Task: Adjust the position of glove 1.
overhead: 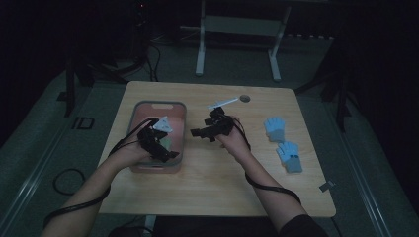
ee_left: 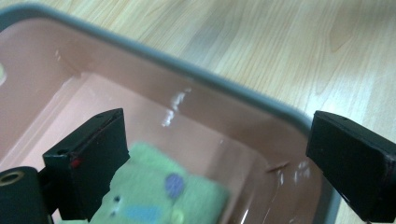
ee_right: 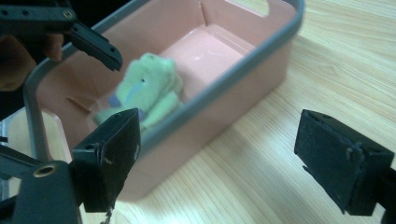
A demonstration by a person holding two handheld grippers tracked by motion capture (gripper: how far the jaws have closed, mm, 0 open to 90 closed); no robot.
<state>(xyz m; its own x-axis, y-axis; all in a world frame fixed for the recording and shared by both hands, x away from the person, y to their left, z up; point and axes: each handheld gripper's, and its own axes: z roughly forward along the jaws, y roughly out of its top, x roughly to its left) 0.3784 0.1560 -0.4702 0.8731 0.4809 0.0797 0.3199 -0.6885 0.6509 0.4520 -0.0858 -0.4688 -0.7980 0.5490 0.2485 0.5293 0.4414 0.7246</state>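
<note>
A pink bin [overhead: 159, 104] with a grey rim stands on the left half of the wooden table. A green fuzzy glove with coloured dots [ee_left: 159, 196] lies loose on the bin's floor [ee_right: 149, 88]. My left gripper [overhead: 168, 154] hovers over the bin's near end, open, its jaws [ee_left: 224, 158] standing wide above the glove without touching it. My right gripper [overhead: 197, 133] is just right of the bin, pointing at its side wall [ee_right: 224, 79]. It is open [ee_right: 243, 154] with nothing between the jaws.
Two light blue gloves [overhead: 274, 128] [overhead: 289, 155] lie on the table's right side. A white strip [overhead: 222, 102] and a round cable hole [overhead: 244, 98] sit near the far edge. Beyond the table stand the legs of a white frame [overhead: 200, 59].
</note>
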